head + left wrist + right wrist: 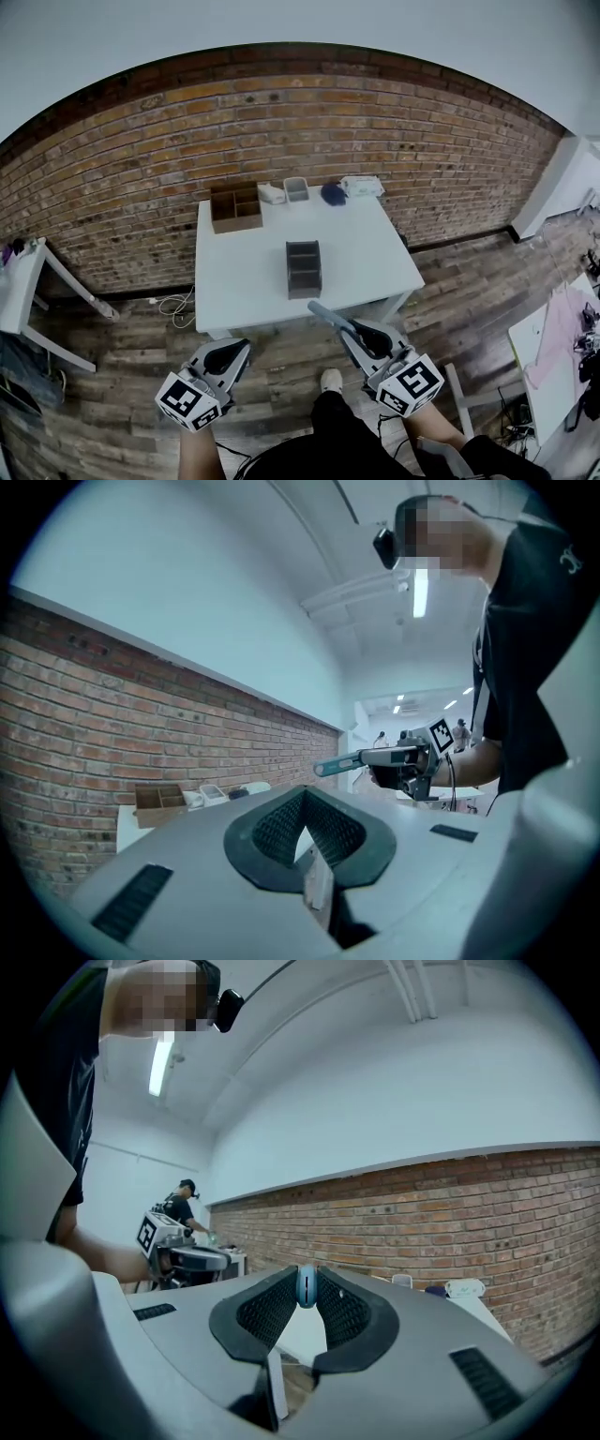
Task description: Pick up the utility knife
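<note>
Currently, in the head view, the right tool [349,330] grips the utility knife [323,312], held over the floor just short of the white worktop [356,253]. In the left gripper view, the left tool [302,797] is closed, tips meeting, and empty. In the right gripper view, both jaws clamp the utility knife's blue end.

the table [234,281] is white. on it stand a dark grey organizer [303,268] and a brown box [234,206]. the wall [141,150] is red-brown brick with pale mortar lines, and the floor [122,375] is streaky grey-brown planks. the knife [328,317] is grey-blue. the left gripper [238,348] and right gripper [356,333] are light grey with black ribbed pads [281,822]. their cubes [190,401] carry black squares on white.
</note>
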`<state>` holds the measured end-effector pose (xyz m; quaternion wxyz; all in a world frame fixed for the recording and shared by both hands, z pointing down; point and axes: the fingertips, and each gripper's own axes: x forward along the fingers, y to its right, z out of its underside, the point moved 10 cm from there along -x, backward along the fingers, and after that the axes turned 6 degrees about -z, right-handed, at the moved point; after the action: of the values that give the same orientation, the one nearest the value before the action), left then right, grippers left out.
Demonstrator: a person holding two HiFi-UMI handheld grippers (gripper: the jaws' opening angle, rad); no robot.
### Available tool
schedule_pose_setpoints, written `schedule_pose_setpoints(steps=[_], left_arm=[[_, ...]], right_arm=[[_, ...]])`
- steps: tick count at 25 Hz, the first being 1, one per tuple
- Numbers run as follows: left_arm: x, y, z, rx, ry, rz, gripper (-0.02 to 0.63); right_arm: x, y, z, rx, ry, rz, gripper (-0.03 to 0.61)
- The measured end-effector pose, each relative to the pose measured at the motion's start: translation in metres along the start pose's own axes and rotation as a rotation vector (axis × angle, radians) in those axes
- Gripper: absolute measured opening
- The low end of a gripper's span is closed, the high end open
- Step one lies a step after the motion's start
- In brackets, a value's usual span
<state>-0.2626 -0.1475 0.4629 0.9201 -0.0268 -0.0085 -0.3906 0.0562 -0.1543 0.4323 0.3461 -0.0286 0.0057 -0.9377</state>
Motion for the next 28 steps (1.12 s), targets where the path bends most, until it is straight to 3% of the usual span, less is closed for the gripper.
schedule_pose_setpoints(steps=[6, 16, 21, 28], left_arm=[[-0.035, 0.028, -0.002, -0.007, 0.011, 0.026, -0.011], [-0.050, 0.092, -0.015, 0.026, 0.015, 0.051, -0.011], [-0.054, 0.151, -0.025, -0.008, 0.074, 0.065, -0.011], [-0.065, 0.241, -0.018, 0.026, 0.013, 0.060, -0.011]], right_arm=[[-0.036, -0.052, -0.006, 0.007, -0.028, 0.046, 0.067], [-0.103, -0.084, -0.024, -0.035, 0.020, 0.057, 0.067], [-0.164, -0.095, -0.025, -0.043, 0.032, 0.049, 0.066], [-0.254, -0.113, -0.010, 0.012, 0.072, 0.050, 0.066]])
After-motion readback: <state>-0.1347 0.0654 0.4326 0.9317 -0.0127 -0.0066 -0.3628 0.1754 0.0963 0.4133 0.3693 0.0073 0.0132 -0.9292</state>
